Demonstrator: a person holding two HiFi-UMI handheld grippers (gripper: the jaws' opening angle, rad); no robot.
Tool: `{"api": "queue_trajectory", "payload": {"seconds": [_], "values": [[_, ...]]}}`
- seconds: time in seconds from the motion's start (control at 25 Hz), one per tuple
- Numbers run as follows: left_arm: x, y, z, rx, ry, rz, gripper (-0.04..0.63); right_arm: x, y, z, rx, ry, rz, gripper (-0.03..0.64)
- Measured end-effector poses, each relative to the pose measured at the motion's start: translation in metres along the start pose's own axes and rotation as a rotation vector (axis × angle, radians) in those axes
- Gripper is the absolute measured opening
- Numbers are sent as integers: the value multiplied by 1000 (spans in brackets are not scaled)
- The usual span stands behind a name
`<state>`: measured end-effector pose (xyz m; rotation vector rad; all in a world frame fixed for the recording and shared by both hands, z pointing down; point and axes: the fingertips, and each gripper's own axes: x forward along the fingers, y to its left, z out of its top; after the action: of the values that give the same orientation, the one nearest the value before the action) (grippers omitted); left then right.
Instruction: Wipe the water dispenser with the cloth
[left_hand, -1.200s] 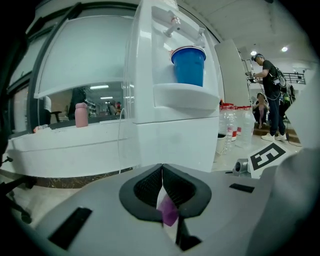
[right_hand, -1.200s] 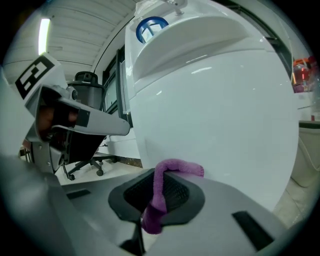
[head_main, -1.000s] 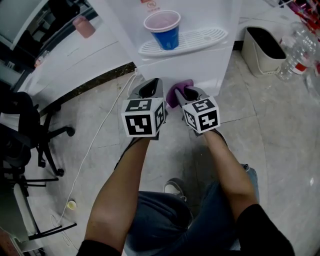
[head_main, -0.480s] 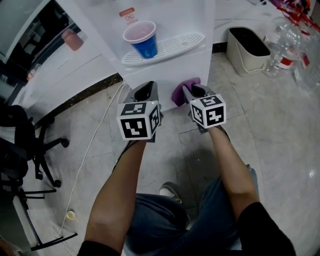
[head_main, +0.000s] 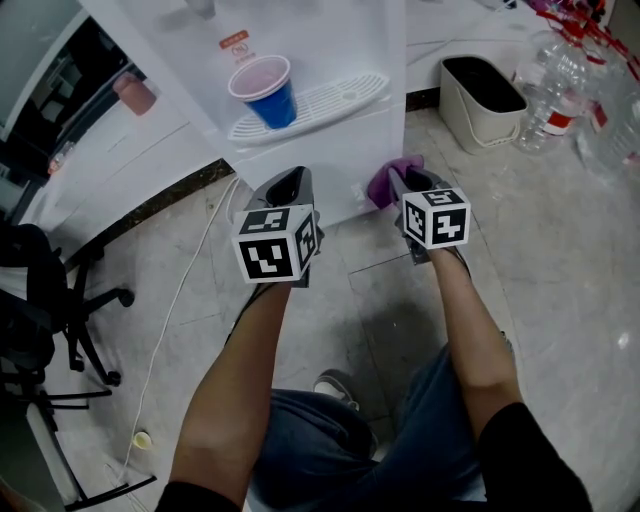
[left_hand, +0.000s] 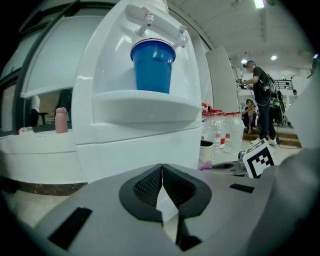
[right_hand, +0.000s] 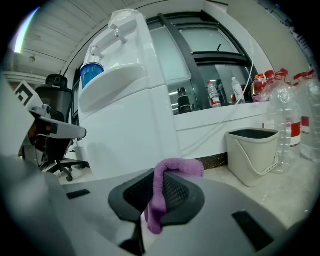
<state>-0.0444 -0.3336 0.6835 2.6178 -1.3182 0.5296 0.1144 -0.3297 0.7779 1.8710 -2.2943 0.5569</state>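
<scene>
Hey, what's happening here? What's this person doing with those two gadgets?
A person facing a white water dispenser holds a hand-held gripper in each hand. The right hand-held gripper is clamped on a purple cloth by the dispenser's lower right edge, apparently for wiping; I can't tell whether it touches. The left hand-held gripper is shut and empty. A blue cup sits on the drip tray.
</scene>
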Motion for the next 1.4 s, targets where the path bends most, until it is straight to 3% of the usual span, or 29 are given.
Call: {"api": "queue_trajectory", "payload": {"seconds": [0.24,0.44,0.84,1.0,1.4], "values": [[0,-8,5,-30,-10,1,26,-16,4,15,-23,-15,16,32],[-14,-10,25,-131,-40,48,26,-53,24,44,-96,-17,54,32],[-78,-29,83,-88,108,50,26,-111,84,153,-139,53,157,32],[-110,-28,146,-106,130,56,26,-136,112,224,-144,76,181,32],[-201,-8,357,-114,100,52,26,-198,185,447,-185,69,200,32]]}}
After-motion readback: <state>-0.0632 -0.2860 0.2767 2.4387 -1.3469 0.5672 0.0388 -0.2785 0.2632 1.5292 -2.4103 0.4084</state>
